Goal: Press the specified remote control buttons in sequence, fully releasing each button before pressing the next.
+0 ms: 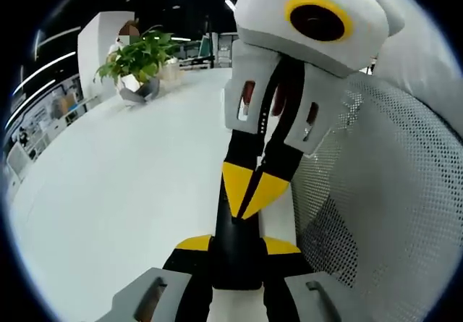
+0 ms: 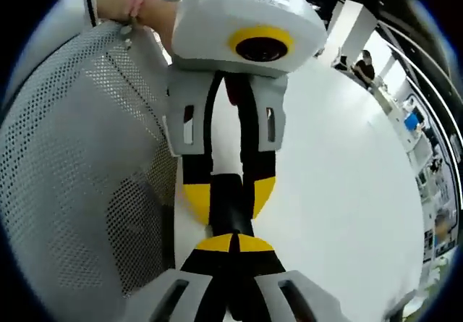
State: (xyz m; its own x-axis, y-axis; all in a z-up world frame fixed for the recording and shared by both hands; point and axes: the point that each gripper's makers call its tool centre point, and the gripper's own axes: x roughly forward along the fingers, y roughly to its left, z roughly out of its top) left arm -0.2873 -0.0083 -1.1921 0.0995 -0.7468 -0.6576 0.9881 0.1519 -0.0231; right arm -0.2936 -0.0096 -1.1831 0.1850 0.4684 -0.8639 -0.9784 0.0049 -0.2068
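Holding a black remote [image 1: 236, 253] endwise between both grippers, long axis running bottom to top of frame. Left gripper [image 1: 237, 244] clamps the near end; right gripper [image 1: 249, 192] pinches the far tip.

White table [image 1: 108, 192]; potted plant [image 1: 137, 61] standing at its far end. Grey mesh chair back [image 1: 391, 192] against the table's near edge.

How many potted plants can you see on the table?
1. The potted plant stands at the far end of the white table, in the left gripper view; others may be hidden behind the tongs.
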